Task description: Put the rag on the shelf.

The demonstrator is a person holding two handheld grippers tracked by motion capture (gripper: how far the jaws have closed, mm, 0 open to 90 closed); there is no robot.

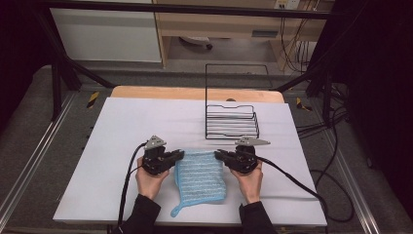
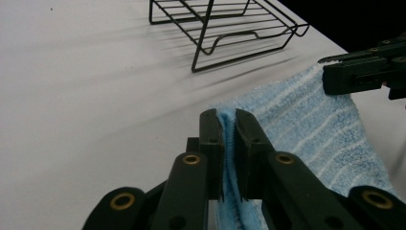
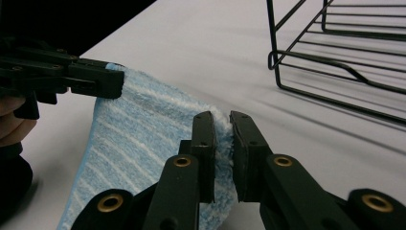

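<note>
Cloth first: one blue striped cloth is hanging between my two tongs over the near middle of the table, and its lower edge with the small loop at one corner is lying on the white surface. My left tongs are pinching its upper left corner, and in the left gripper view the fabric is sitting squeezed between the two black jaws of the left tongs. My right tongs are clamping the upper right corner; the right gripper view is showing the fluffy edge pressed between the jaws of the right tongs. Both pairs are closed on that single cloth, and the top edge is stretching level from one to the other.

One black wire rack is standing behind the cloth, well apart from it, toward the far right of the table. Two cables are trailing from my tongs off the near edge.

My forearms are being cut off by the bottom of the high view. I cannot tell how much of each corner is tucked inside the jaws.
</note>
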